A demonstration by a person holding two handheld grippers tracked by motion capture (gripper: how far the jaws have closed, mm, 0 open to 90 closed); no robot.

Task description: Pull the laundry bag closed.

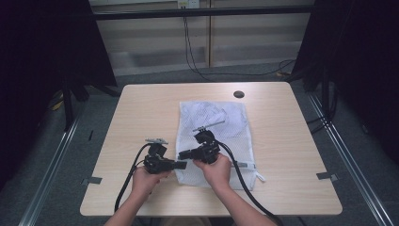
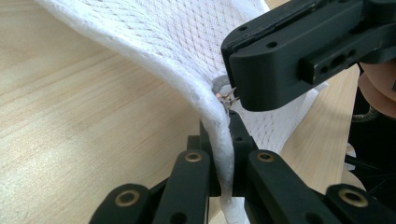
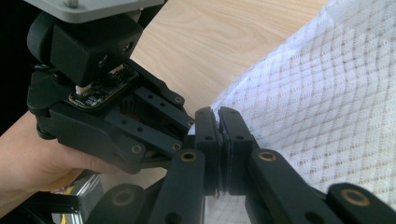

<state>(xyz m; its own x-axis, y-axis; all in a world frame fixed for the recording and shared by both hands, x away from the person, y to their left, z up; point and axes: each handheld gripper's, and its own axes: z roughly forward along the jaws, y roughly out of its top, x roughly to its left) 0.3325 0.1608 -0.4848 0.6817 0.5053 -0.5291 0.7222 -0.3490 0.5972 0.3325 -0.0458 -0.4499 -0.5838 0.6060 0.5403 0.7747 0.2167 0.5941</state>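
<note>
A white mesh laundry bag [image 1: 214, 117] with pale clothing inside lies on the wooden table [image 1: 141, 108]. Both grippers meet at its near left corner. My left gripper [image 1: 182, 164] points right and is shut on the bag's thick hem [image 2: 219, 135], which runs up between its jaws. My right gripper [image 1: 181, 154] points left, just above the other one. In the left gripper view its shut jaws [image 2: 232, 74] pinch the small metal zipper pull [image 2: 226, 94] at the corner. In the right gripper view my own jaws [image 3: 219, 119] are pressed together beside the mesh [image 3: 327, 107], facing the left gripper [image 3: 189, 126].
A round cable hole [image 1: 239, 94] sits in the table's far edge. Black cables trail from both grippers over the near edge. Metal floor rails [image 1: 51, 160] and dark curtains flank the table. Bare wood lies left of the bag.
</note>
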